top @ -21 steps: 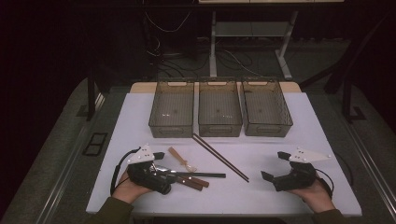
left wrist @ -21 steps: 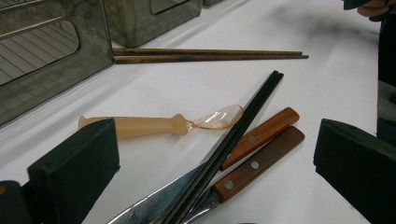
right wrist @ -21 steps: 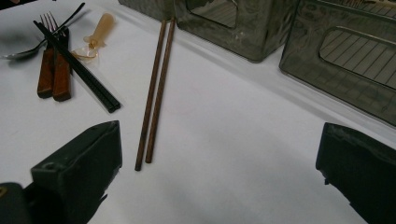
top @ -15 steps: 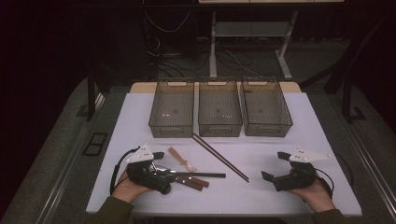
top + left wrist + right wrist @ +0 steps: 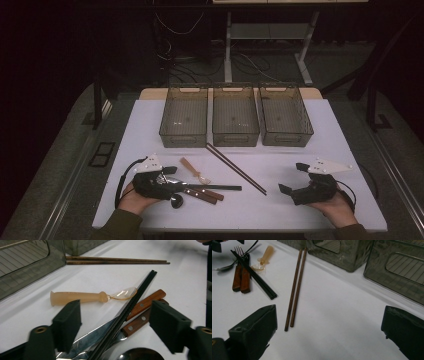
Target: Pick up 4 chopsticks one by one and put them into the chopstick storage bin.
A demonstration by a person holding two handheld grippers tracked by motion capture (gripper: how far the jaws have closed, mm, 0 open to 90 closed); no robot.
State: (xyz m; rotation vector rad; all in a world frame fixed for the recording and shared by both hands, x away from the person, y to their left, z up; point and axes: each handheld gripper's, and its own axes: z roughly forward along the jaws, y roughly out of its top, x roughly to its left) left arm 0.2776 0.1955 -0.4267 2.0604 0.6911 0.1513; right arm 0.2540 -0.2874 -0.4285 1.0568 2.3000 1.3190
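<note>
My left gripper point(image 5: 172, 186) point(image 5: 115, 322) lies low over a pile of cutlery at the front left, open. A pair of black chopsticks point(image 5: 220, 188) point(image 5: 125, 312) and a knife blade point(image 5: 97, 337) pass between its jaws, clear of the pads. Two wooden handles point(image 5: 205, 194) point(image 5: 146, 303) and a metal spoon bowl point(image 5: 140, 355) lie beside them. A clear spoon with a tan handle point(image 5: 192, 170) point(image 5: 77, 297) rests just beyond. My right gripper point(image 5: 292, 178) point(image 5: 329, 325) sits at the front right, open wide over bare table. A brown chopstick pair point(image 5: 236, 161) point(image 5: 295, 287) lies diagonally between the grippers.
Three smoky see-through bins point(image 5: 184, 117) point(image 5: 236, 117) point(image 5: 285, 117) stand side by side at the back of the white table point(image 5: 345, 145), with nothing visible inside. The brown chopsticks' far ends reach the middle bin's front wall. Dark floor surrounds the table.
</note>
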